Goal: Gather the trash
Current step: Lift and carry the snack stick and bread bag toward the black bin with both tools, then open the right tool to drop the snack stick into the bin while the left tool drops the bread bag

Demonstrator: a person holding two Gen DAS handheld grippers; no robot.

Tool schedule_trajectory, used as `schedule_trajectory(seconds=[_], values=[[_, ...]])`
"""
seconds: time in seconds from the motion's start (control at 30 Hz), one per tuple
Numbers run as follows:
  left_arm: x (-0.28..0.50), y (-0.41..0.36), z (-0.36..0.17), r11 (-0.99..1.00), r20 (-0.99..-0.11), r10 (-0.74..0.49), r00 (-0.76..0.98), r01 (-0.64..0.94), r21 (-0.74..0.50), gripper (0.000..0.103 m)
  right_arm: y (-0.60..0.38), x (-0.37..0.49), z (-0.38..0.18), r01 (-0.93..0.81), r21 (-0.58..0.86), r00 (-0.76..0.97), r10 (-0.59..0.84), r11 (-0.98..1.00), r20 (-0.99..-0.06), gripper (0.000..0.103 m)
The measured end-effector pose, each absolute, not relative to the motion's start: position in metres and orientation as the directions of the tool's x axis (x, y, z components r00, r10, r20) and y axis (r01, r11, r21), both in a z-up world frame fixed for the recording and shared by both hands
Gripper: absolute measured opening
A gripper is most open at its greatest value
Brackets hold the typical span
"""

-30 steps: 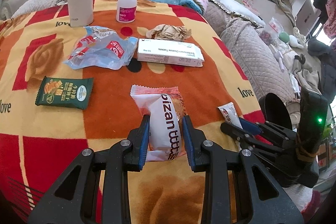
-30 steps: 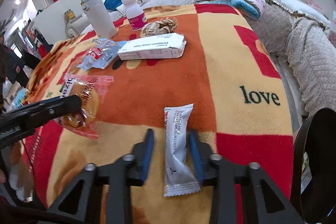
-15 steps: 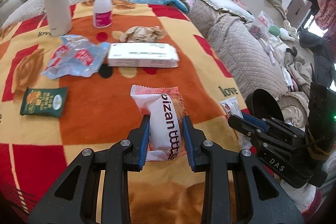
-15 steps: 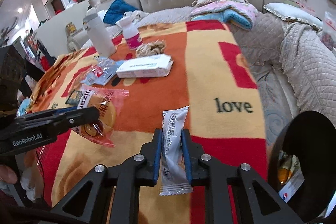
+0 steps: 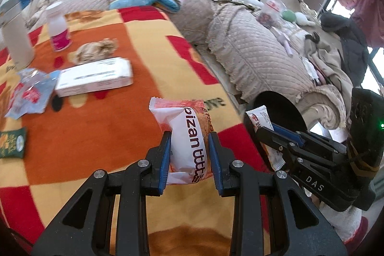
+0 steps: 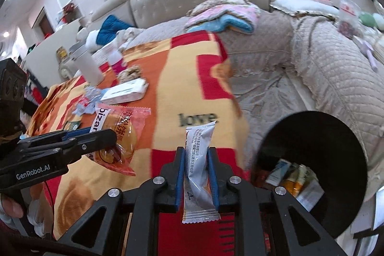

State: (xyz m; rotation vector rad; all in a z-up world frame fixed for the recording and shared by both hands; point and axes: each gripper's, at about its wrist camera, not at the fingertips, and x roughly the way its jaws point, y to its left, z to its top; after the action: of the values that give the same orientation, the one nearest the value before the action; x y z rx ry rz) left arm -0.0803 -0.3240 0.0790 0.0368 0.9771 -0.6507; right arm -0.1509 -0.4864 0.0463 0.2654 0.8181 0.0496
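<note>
Left gripper (image 5: 189, 157) jaws grasp a snack pack (image 5: 189, 136), right gripper (image 6: 196, 174) jaws a sachet (image 6: 198, 172), both near the bin (image 6: 336, 136); wrappers (image 5: 28, 92) remain beyond.

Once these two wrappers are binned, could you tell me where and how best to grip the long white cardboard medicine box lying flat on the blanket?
Take the long white cardboard box across its narrow width near the middle, coming down from above with one finger on each long side. It lies flat on the orange patterned blanket, and its length looks too great for the jaws. The crumpled paper behind it and the clear wrapper at one end leave the near long side free.
</note>
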Motion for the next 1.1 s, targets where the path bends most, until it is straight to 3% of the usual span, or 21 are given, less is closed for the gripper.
schedule_trajectory(seconds=[0.5,1.1], values=[[-0.085,-0.414,0.070,0.725,-0.782,-0.560,0.273,0.618,-0.304,0.028,-0.577,-0.183,0.031,0.246,0.273,0.677,0.037,0.930,-0.735,0.018],[-0.088,-0.473,0.043,0.681,-0.800,-0.572,0.179,0.647,-0.342,0.028,-0.620,-0.193,0.003,0.345,0.315,0.652,0.016,0.884,-0.758,0.018]])
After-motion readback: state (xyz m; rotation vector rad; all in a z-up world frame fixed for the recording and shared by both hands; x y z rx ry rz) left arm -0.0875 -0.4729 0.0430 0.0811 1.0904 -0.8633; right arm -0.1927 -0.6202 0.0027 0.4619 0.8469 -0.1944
